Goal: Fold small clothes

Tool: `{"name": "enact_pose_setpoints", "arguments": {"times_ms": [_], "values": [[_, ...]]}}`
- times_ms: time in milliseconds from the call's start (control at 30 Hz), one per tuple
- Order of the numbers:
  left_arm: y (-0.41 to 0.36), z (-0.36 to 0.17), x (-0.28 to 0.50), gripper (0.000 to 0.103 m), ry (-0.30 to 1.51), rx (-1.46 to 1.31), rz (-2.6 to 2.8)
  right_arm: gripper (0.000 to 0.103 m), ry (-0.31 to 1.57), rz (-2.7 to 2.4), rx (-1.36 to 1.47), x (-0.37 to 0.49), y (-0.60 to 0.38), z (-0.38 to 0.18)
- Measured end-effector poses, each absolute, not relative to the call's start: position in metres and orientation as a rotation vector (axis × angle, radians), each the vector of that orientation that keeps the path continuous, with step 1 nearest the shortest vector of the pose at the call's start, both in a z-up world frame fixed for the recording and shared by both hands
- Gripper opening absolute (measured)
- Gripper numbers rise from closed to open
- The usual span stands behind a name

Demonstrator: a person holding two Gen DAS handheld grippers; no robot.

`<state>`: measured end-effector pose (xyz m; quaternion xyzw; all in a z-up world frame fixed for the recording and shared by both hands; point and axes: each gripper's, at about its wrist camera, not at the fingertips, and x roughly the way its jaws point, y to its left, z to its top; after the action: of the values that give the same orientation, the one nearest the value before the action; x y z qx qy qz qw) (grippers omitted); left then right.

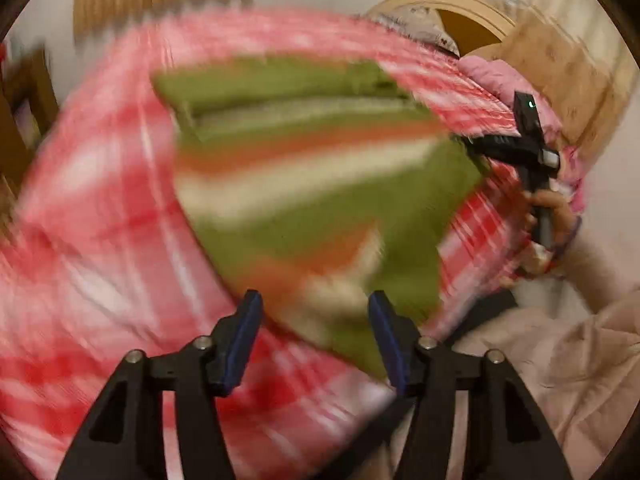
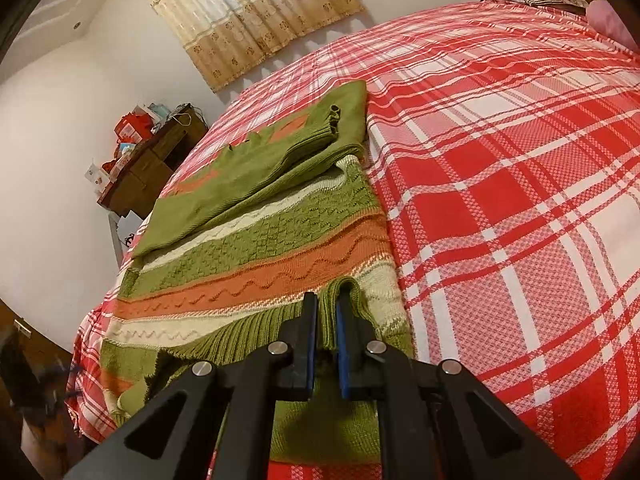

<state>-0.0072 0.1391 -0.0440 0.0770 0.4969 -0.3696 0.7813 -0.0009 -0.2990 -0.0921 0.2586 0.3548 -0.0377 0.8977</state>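
The right gripper point(image 2: 327, 316) had its jaws nearly closed, and a fold of the ribbed hem of the green sweater point(image 2: 256, 216) was pinched between its blue pads point(image 2: 341, 344). The sweater, knitted in green with orange and cream bands, lay flat on the bed point(image 2: 520, 160), over the red and white plaid bedspread, near the bed's left edge in the right wrist view; one sleeve point(image 2: 276, 152) was folded across the upper part of the body. The left gripper point(image 1: 315, 304) had its jaws wide open and held nothing; it hovered above the near corner of the sweater point(image 1: 320, 168), but the left wrist view was strongly blurred, so contact could not be told. In that view the right gripper point(image 1: 516, 148) was seen at the sweater's right edge. No brand, label or writing could be read anywhere.
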Motion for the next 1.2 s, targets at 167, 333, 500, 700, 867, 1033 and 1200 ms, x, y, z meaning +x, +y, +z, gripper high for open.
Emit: {"name": "enact_pose_setpoints", "arguments": {"times_ms": [167, 333, 500, 700, 867, 1033, 1200], "values": [[0.119, -0.082, -0.029, 0.059, 1.152, 0.105, -0.822, 0.008, 0.742, -0.075, 0.530, -0.001, -0.299, -0.091], [0.108, -0.088, -0.032, 0.041, 1.133, 0.033, -0.791, 0.009, 0.744, -0.077, 0.520, -0.001, -0.298, -0.091], [0.107, -0.080, -0.012, 0.005, 1.183, -0.052, -0.747, 0.009, 0.737, -0.077, 0.537, -0.002, -0.300, -0.093], [0.092, -0.039, 0.023, 0.005, 1.098, -0.139, -0.766, 0.008, 0.733, -0.074, 0.541, -0.002, -0.300, -0.093], [0.089, -0.011, 0.088, 0.006, 1.077, -0.237, -0.694, 0.009, 0.725, -0.080, 0.555, -0.004, -0.300, -0.094], [0.111, 0.008, 0.133, 0.006, 0.982, -0.202, -0.539, 0.009, 0.726, -0.083, 0.558, -0.004, -0.299, -0.093], [0.115, 0.000, 0.118, 0.008, 0.931, -0.021, -0.567, 0.009, 0.728, -0.083, 0.563, -0.005, -0.300, -0.093]]}}
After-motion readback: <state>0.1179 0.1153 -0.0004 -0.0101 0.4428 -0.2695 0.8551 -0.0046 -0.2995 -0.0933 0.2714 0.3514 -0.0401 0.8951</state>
